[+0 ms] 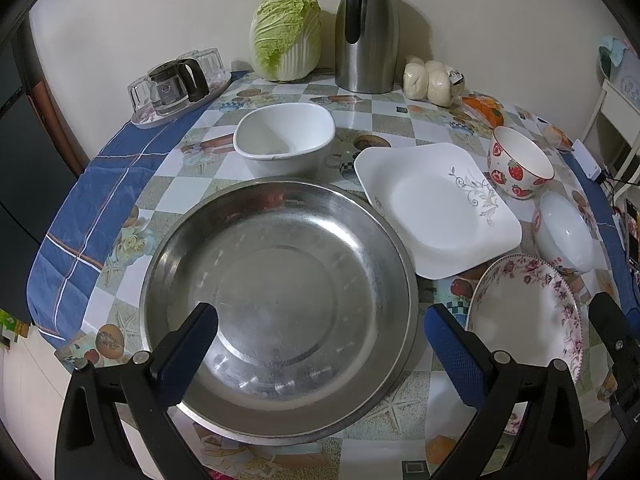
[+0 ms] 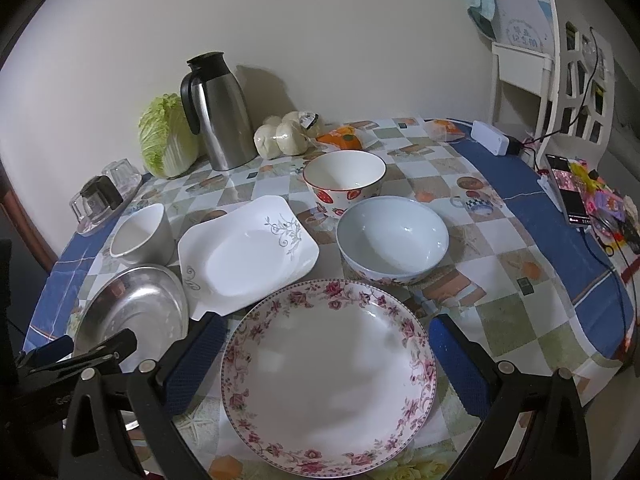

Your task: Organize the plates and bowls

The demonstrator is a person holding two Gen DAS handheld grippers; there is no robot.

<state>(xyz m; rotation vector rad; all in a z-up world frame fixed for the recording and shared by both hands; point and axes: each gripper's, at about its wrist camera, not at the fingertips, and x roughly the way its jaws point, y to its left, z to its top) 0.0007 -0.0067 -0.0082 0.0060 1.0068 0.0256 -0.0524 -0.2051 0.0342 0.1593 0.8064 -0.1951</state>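
On the counter (image 2: 500, 240), left to right: dull steel basin (image 1: 276, 304) under the wide-open left hand-held gripper (image 1: 320, 344), square white plate (image 1: 436, 208), pink-flowered round plate (image 2: 328, 376) between the spread right hand-held gripper (image 2: 326, 354).

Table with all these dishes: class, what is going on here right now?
A person holds a two-finger tool in each hand over a table of unsorted dishes. The left tool hangs open above the steel basin; the right tool is open around the floral plate without gripping it. The square plate, square bowl, strawberry bowl and white bowl sit separately, nothing stacked yet.
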